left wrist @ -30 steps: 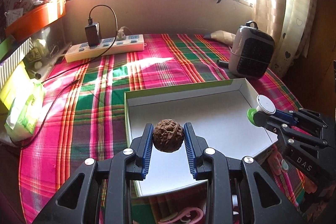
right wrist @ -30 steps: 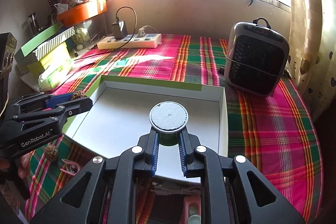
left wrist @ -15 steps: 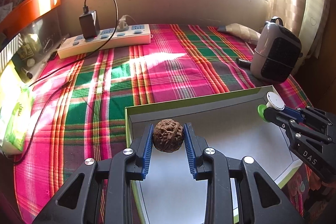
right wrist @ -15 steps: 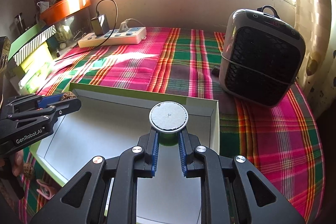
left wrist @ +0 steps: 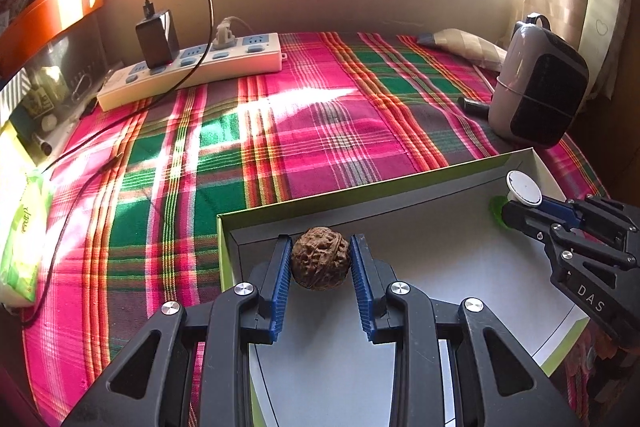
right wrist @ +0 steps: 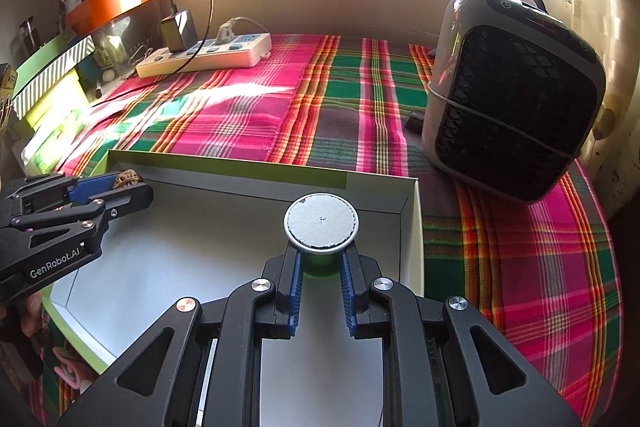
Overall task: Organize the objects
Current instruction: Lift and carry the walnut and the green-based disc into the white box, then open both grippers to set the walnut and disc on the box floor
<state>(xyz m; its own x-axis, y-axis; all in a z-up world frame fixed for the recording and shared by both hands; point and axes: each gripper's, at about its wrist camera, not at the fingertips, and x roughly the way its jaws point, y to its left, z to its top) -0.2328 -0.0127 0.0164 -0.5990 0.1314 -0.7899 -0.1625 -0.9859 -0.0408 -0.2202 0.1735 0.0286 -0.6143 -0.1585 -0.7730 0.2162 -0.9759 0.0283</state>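
Observation:
My left gripper (left wrist: 320, 259) is shut on a brown wrinkled walnut (left wrist: 320, 258), held over the near-left corner of a shallow white box with green rims (left wrist: 360, 189). My right gripper (right wrist: 321, 263) is shut on a green spool with a round white top (right wrist: 321, 222), held over the box's far right corner (right wrist: 412, 227). In the left wrist view the right gripper (left wrist: 504, 213) with the spool (left wrist: 523, 189) comes in from the right. The right wrist view shows the left gripper (right wrist: 128, 187) with the walnut (right wrist: 127, 179) at the left.
The box lies on a pink and green plaid cloth (left wrist: 280, 131). A grey heater (right wrist: 512, 95) stands just right of the box. A white power strip (left wrist: 192, 67) with a black charger lies at the back. Boxes and a tissue pack (left wrist: 24, 239) crowd the left edge.
Both grippers have moved forward and lower over the box, each still holding its object. The box's far rim and the heater now appear nearer in both views.

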